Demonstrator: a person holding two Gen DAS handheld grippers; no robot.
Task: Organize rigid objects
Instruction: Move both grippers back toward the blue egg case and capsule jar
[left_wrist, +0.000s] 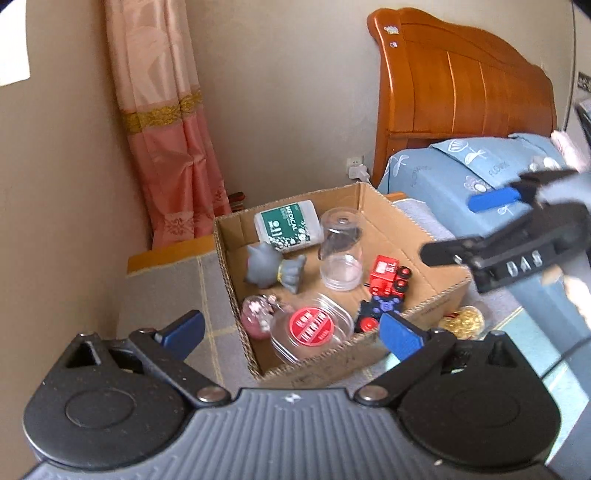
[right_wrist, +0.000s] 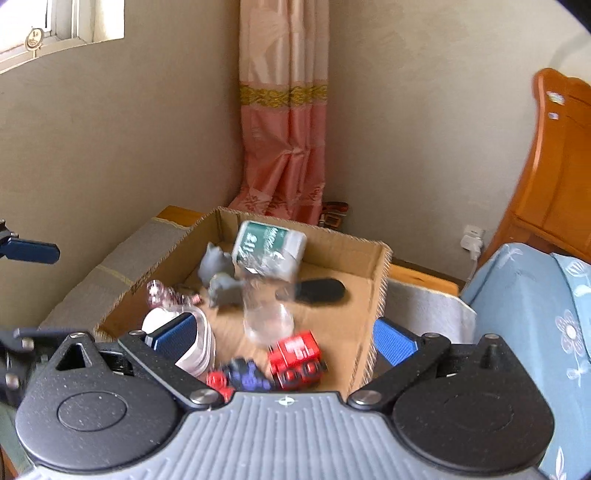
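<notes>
Clear plastic jar (left_wrist: 340, 254) at the middle of the cardboard box (left_wrist: 436, 295) looks light, hard and slippery; grab its sides. Left gripper (left_wrist: 291, 332) and right gripper (right_wrist: 284, 332) are both spread wide, holding nothing.

cardboard box (left_wrist: 436, 301) | open | holds toys, bottle, jars (jumbled)

The left gripper (left_wrist: 291, 334) points forward and downward, its blue-padded jaws spread wide with nothing pressed between them. The right gripper (right_wrist: 284, 334) is tilted down much the same, jaws equally wide and empty. Seen from the left wrist, the right gripper is blurred, perhaps mid-motion.
</notes>
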